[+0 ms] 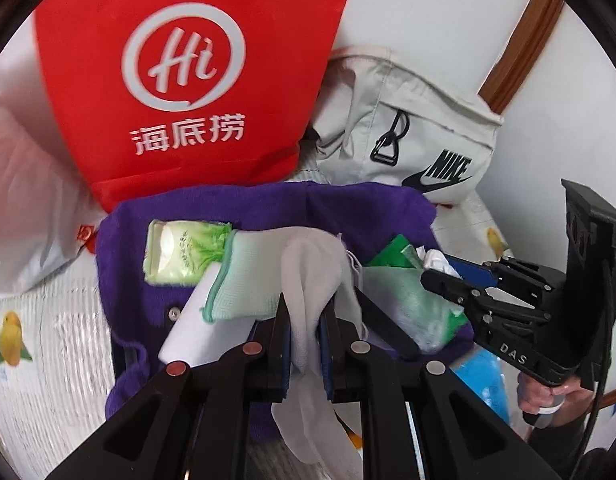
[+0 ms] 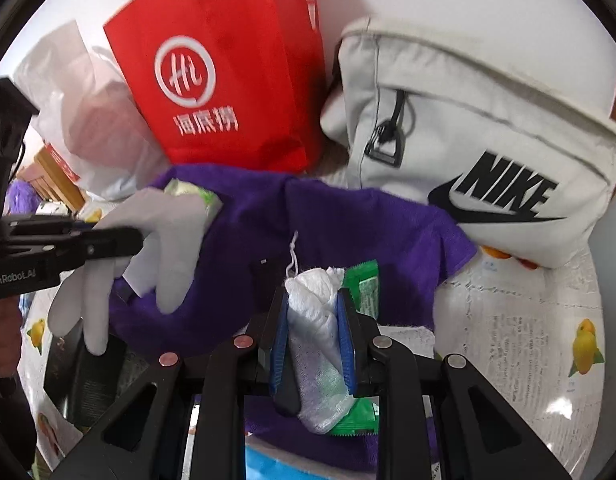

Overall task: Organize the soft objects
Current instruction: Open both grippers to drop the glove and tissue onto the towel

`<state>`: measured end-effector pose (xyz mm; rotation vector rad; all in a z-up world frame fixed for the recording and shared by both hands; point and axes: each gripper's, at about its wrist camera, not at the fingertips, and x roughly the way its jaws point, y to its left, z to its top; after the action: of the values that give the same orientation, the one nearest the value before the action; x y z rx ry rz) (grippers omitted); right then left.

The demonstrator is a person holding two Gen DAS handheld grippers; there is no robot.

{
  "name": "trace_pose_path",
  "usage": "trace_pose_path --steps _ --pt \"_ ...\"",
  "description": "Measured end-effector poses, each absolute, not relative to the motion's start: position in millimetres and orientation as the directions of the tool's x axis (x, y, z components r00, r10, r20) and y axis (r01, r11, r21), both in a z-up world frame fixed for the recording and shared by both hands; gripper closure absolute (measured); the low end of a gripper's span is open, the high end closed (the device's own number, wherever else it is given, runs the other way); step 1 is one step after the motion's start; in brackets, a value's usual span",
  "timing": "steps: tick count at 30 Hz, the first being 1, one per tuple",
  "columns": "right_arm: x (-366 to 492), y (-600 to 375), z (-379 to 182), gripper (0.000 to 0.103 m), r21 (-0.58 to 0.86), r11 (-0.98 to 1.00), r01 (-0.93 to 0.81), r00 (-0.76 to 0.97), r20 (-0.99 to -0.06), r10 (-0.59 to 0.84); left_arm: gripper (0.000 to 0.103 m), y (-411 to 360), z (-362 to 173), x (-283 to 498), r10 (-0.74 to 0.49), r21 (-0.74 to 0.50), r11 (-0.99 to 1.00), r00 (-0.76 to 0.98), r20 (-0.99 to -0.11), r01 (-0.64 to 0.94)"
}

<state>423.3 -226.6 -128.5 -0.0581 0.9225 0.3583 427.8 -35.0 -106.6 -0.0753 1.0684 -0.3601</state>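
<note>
My left gripper (image 1: 305, 312) is shut on a white glove (image 1: 247, 276) with a green cuff, which hangs from between its fingers over a purple cloth (image 1: 348, 208). In the right wrist view the same glove (image 2: 167, 232) dangles from the left gripper (image 2: 135, 240) at the left. My right gripper (image 2: 312, 300) is shut on a white mesh pouch (image 2: 320, 380) with a string, above the purple cloth (image 2: 348, 220). From the left wrist view the right gripper (image 1: 438, 268) comes in from the right with the pouch (image 1: 436, 259).
On the purple cloth lie a green tissue pack (image 1: 179, 252) and a green packet (image 2: 366, 284). Behind it stand a red bag (image 1: 187, 60), a beige Nike bag (image 2: 488, 128) and a white plastic bag (image 2: 79, 120). A printed tablecloth (image 2: 528, 320) covers the table.
</note>
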Motion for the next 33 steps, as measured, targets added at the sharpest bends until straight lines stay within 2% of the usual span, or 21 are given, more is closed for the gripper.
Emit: trace_pose_path --steps 10,13,16,17,18,20,21,23,30,33 --pt "437.9 -229.3 -144.6 0.079 0.107 0.944 -0.312 0.51 -0.82 0.262 0.09 -50.4 -122.4 442.9 -0.3 -0.196 0.941 0.414 -0.859 0.276" --pt "440.2 -228.3 -147.6 0.079 0.1 0.946 -0.308 0.5 -0.829 0.25 0.087 -50.6 -125.1 446.0 -0.287 -0.189 0.946 0.408 -0.866 0.265" --pt "441.1 -226.6 -151.7 0.077 0.097 0.945 -0.312 0.492 -0.835 0.248 0.077 -51.1 -127.4 447.8 -0.275 -0.173 0.947 0.411 -0.869 0.27" --pt "442.3 -224.4 -153.9 0.074 0.098 0.945 -0.313 0.49 -0.836 0.249 0.071 -50.4 -128.1 448.1 -0.273 -0.173 0.948 0.409 -0.87 0.266" --pt "442.9 -223.5 -155.4 0.071 0.103 0.944 -0.314 0.482 -0.839 0.252 0.061 -49.2 -128.8 448.3 -0.274 -0.177 0.949 0.406 -0.872 0.261" --pt "442.9 -222.7 -155.4 0.06 0.114 0.942 -0.317 0.481 -0.837 0.263 0.046 -45.8 -127.8 448.2 -0.281 -0.191 0.95 0.409 -0.868 0.247" --pt "441.1 -222.2 -153.5 0.057 0.116 0.94 -0.32 0.488 -0.83 0.269 0.043 -44.5 -126.3 447.4 -0.281 -0.193 0.951 0.414 -0.866 0.242" --pt "437.7 -221.6 -148.6 0.047 0.112 0.94 -0.323 0.502 -0.821 0.271 0.043 -41.7 -121.8 445.7 -0.277 -0.192 0.953 0.422 -0.863 0.233" --pt "415.6 -222.2 -122.5 0.043 0.091 0.94 -0.328 0.552 -0.79 0.269 0.043 -30.6 -98.6 426.7 -0.235 -0.155 0.966 0.455 -0.859 0.208" --pt "401.4 -224.3 -110.2 0.043 0.097 0.94 -0.327 0.574 -0.77 0.278 0.043 -24.2 -78.8 404.0 -0.27 -0.166 0.957 0.525 -0.807 0.236"
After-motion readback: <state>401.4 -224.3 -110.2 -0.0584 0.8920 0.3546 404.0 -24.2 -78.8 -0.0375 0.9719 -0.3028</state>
